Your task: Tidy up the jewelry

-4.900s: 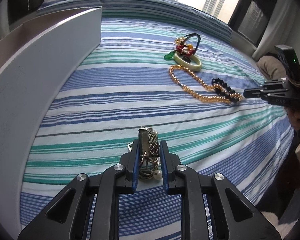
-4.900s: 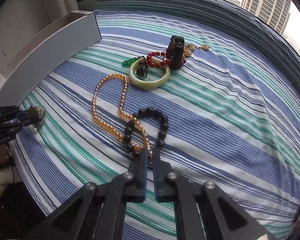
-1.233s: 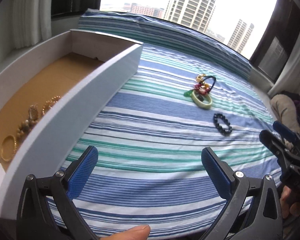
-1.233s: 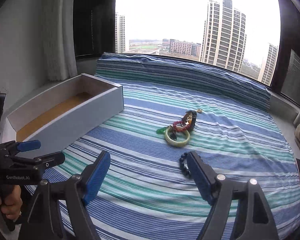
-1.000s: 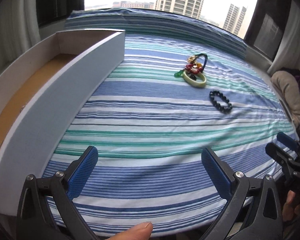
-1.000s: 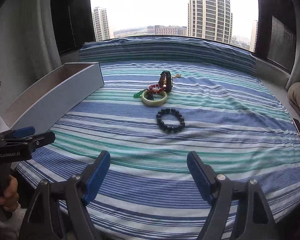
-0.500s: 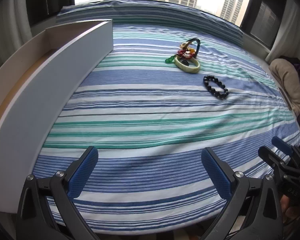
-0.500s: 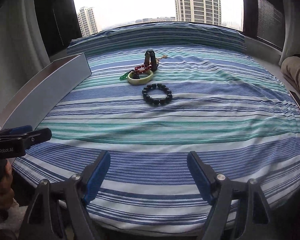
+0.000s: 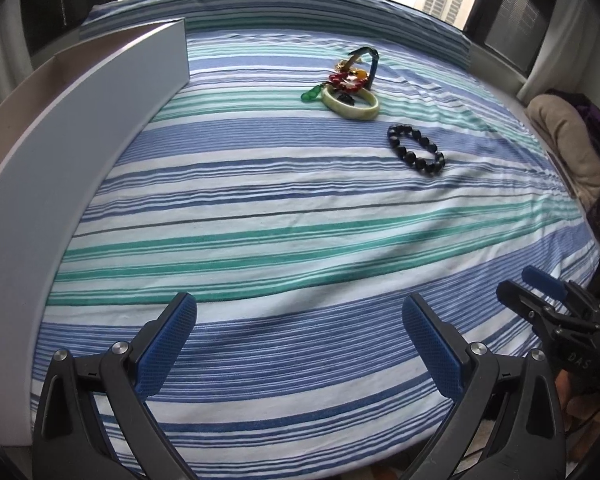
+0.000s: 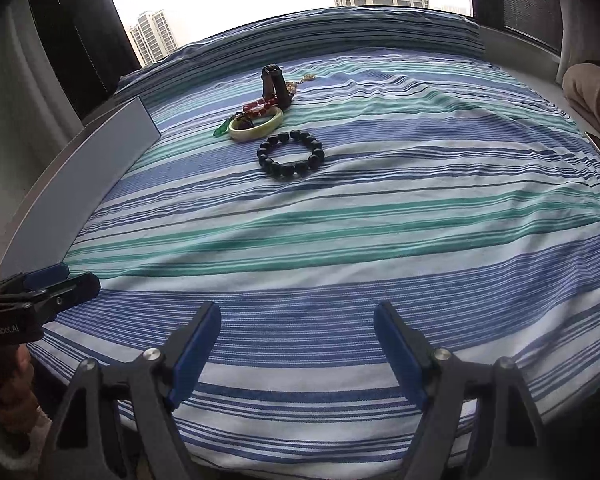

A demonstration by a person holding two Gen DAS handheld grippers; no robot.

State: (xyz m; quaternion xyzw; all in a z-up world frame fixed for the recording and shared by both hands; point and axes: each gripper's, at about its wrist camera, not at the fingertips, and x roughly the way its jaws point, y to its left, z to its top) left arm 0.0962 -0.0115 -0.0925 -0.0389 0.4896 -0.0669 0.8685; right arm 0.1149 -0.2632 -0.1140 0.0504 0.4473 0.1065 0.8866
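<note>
Both grippers have dropped lower and closer to the near edge of the bed over the last second, and the amber bead necklace that lay on the cloth a few seconds back is gone from it. Now the left gripper (image 9: 299,338) hovers with its blue-padded jaws spread wide and nothing between them, and the right gripper (image 10: 297,346) hangs the same way, wide apart and empty. Well ahead of both lies the black bead bracelet (image 10: 291,153), flat on the striped bedsheet (image 10: 380,240) and apart from everything else; from the left wrist view it sits up and to the right of the jaws (image 9: 416,151). Just beyond it is a small heap: a pale green bangle (image 10: 255,124), a red bead bracelet (image 10: 260,106) leaning on it, a green pendant (image 10: 220,131) at its left edge, and a dark strap (image 10: 274,82) standing up in a loop behind. A long white box (image 9: 80,132) runs along the left side of the bed, its inside hidden from this low angle. Behind the bed a wide window shows tower blocks under a pale sky, with dark curtains at both sides.
</note>
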